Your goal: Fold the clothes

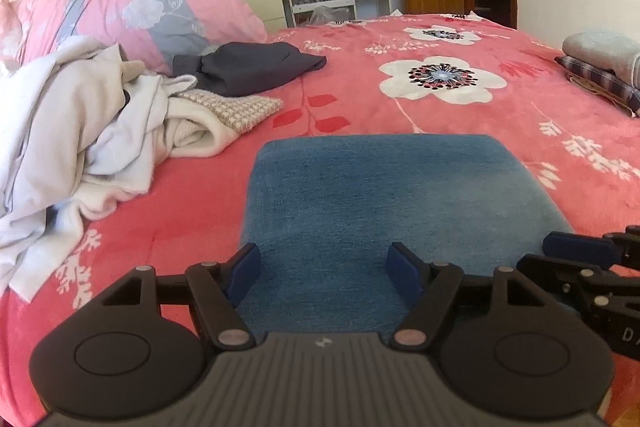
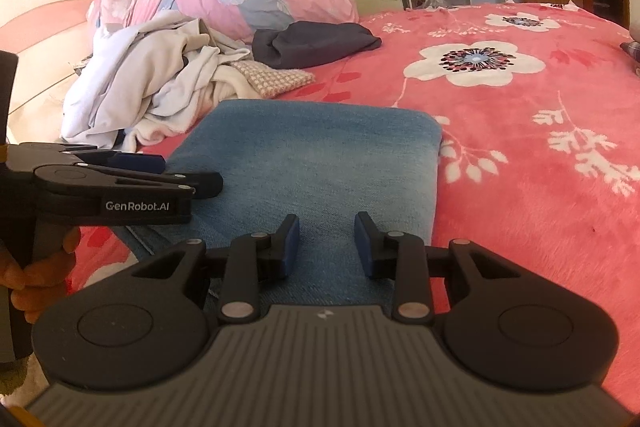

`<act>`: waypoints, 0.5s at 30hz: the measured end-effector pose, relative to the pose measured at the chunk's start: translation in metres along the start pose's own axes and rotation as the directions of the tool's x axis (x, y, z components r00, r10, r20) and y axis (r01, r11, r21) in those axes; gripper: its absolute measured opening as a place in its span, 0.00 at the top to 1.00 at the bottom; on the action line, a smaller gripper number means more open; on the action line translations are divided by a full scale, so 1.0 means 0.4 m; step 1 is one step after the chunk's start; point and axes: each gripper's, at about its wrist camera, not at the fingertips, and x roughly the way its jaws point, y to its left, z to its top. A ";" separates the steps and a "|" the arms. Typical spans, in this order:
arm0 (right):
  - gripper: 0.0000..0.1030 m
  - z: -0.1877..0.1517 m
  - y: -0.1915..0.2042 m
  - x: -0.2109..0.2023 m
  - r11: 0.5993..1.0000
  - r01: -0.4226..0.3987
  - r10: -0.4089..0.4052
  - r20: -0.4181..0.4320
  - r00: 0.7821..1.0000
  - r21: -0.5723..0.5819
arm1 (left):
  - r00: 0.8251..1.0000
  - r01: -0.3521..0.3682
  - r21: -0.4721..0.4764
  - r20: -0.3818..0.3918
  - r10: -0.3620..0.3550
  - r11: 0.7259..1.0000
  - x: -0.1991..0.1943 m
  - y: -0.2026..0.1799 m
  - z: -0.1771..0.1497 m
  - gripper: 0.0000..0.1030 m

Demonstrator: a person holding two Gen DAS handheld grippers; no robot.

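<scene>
the folded blue denim garment (image 1: pixel 384 203) lies flat on the pink floral bed cover (image 1: pixel 500 131), its near edge under both tools, probably for a further fold. left gripper (image 1: pixel 325 269) jaws wide, right gripper (image 2: pixel 327 243) jaws narrower, both empty. the heap of pale unfolded clothes (image 1: pixel 80 123) crowds the left; the right is open bed.

One folded blue garment (image 1: pixel 400 195) lies centre frame on one bed (image 1: pixel 460 115). One heap of pale clothes (image 1: pixel 80 131) sits at left, one dark garment (image 1: pixel 248 67) above it. One pink quilt (image 1: pixel 132 3) upper left; two grippers, left gripper (image 1: pixel 324 269) and right gripper (image 2: pixel 327 243).
</scene>
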 end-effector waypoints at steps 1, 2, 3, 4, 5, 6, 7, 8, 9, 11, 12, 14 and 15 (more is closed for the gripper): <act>0.71 -0.001 -0.002 -0.001 1.000 -0.004 0.004 0.003 1.000 0.001 | 1.000 0.001 -0.003 -0.004 -0.001 1.000 0.001 0.002 0.000 0.29; 0.71 -0.002 -0.003 -0.001 1.000 -0.007 0.007 0.006 1.000 0.003 | 1.000 -0.002 0.000 -0.004 0.002 1.000 0.001 0.000 0.000 0.29; 0.71 -0.003 -0.004 -0.001 1.000 -0.009 0.009 0.008 1.000 0.005 | 1.000 -0.006 0.001 -0.003 0.006 1.000 0.001 -0.001 0.000 0.29; 0.71 -0.004 -0.003 -0.002 1.000 -0.010 0.010 0.010 1.000 0.005 | 1.000 -0.010 0.003 -0.003 0.010 1.000 0.001 -0.003 -0.001 0.29; 0.71 -0.005 -0.003 -0.002 1.000 -0.011 0.011 0.012 1.000 0.005 | 1.000 -0.013 0.005 -0.003 0.013 1.000 0.000 -0.005 -0.001 0.29; 0.71 -0.006 -0.003 -0.003 1.000 -0.012 0.012 0.013 1.000 0.005 | 1.000 -0.015 0.004 -0.003 0.015 1.000 0.000 -0.006 -0.002 0.29; 0.71 -0.006 -0.003 -0.003 1.000 -0.014 0.014 0.014 1.000 0.006 | 1.000 -0.016 0.004 -0.005 0.016 1.000 0.000 -0.006 -0.001 0.29; 0.71 -0.006 -0.003 -0.004 1.000 -0.015 0.015 0.014 1.000 0.008 | 1.000 -0.016 0.004 -0.006 0.016 1.000 0.000 -0.007 0.000 0.29; 0.71 -0.006 -0.003 -0.004 1.000 -0.016 0.015 0.015 1.000 0.008 | 1.000 -0.017 0.005 -0.008 0.017 1.000 0.001 -0.007 0.002 0.29; 0.71 -0.006 -0.005 -0.004 1.000 -0.017 0.017 0.016 1.000 0.010 | 1.000 -0.018 0.008 -0.011 0.018 1.000 0.001 -0.008 0.004 0.29; 0.70 -0.006 -0.005 -0.004 1.000 -0.017 0.017 0.017 1.000 0.010 | 1.000 -0.019 0.009 -0.013 0.019 1.000 0.002 -0.008 0.005 0.29; 0.69 -0.009 -0.005 -0.006 1.000 -0.019 0.019 0.021 1.000 0.011 | 1.000 -0.020 0.011 -0.014 0.020 1.000 0.003 -0.009 0.006 0.29; 0.66 -0.010 -0.003 -0.007 1.000 -0.022 0.022 0.022 1.000 0.010 | 1.000 -0.021 0.011 -0.014 0.021 1.000 0.003 -0.009 0.005 0.29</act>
